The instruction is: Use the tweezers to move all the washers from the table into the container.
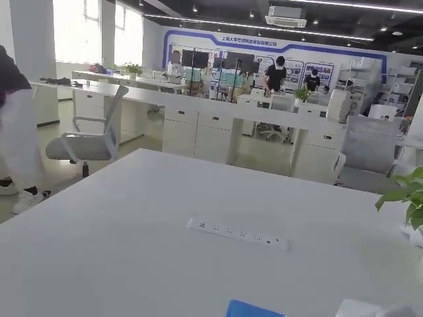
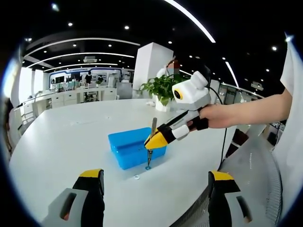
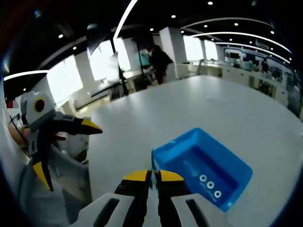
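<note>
The right gripper (image 2: 154,141) was clenched on the tweezers (image 2: 149,158), whose tips hung just in front of the blue container (image 2: 130,151), at or just above the tabletop (image 2: 71,142). A loose washer (image 2: 136,177) lay flat on the tabletop a little further out from the container's front wall, beside the tips and apart from them. Three washers (image 3: 210,185) already lay in a row inside the container. The left gripper (image 2: 156,176) was released, its jaws spread wide, hovering in front of the container and holding nothing.

The step in hand looked like the pick of that loose washer. To do it well, the tips probably needed to shift away from the container until they straddled the washer's rim, then pinch gently; squeezing hard could flick such a small flat ring away. Lifting straight up before swinging over the container's wall would likely avoid clipping its edge. Whether the tips already held anything was too small to tell.

The tweezers stood nearly upright, long axis close to vertical, tips pointing down at the tabletop and the upper end leaning slightly back over the container.
</note>
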{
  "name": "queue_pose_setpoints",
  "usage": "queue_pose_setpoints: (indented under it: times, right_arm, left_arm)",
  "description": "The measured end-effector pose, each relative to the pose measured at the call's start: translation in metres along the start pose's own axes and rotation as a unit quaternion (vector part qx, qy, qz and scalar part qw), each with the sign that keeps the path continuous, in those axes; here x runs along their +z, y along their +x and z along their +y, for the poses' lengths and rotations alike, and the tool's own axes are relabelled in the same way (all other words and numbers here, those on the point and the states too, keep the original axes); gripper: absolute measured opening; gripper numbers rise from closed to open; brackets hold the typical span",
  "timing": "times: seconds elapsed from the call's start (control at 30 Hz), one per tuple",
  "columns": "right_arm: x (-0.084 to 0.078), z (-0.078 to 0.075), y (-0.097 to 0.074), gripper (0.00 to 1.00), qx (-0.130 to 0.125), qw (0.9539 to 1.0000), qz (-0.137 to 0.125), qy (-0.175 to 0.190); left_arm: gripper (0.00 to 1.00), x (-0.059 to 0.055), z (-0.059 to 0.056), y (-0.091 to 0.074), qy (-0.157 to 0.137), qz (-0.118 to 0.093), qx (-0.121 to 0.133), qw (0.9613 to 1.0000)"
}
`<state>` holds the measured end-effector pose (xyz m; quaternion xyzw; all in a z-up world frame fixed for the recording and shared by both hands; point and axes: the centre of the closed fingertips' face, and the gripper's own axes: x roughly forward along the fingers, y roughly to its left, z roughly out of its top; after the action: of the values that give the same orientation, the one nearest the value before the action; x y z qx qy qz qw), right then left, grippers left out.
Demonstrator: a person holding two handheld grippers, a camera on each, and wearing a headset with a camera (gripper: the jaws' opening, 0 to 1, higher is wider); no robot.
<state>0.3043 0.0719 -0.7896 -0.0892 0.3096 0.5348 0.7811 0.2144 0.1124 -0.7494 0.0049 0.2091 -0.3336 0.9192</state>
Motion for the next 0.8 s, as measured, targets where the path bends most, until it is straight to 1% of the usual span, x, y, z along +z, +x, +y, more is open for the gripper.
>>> queue_pose_setpoints:
  times: [0.23,0.37,0.53,0.57,0.7,0.8]
  right_arm:
    - [-0.008,-0.007,0.004,0.04,-0.01,0.9999,0.011,0.0]
    - [-0.013,-0.007,0.005,0.04,-0.018,0.9995,0.022,-0.012]
    - [-0.017,-0.008,0.007,0.04,-0.016,0.9995,0.024,-0.007]
    - [-0.016,-0.008,0.006,0.04,-0.016,0.9997,0.02,-0.004]
    - [-0.016,-0.007,0.006,0.04,-0.012,0.9997,0.019,0.0]
    - [-0.017,-0.006,0.007,0.04,-0.009,0.9997,0.021,-0.011]
  left_arm:
    - [0.93,0.0,0.001,0.0,0.0,0.0,0.001,1.0]
    - [0.93,0.0,0.001,0.0,-0.002,-0.001,0.002,1.0]
    - [0.93,-0.001,0.001,0.0,-0.002,0.001,0.001,1.0]
    - [0.93,-0.001,0.001,0.0,0.0,0.002,0.001,1.0]
    - [0.93,-0.002,0.001,0.001,0.0,0.003,0.0,1.0]
    - [0.93,-0.001,0.001,0.001,-0.001,0.002,0.001,1.0]
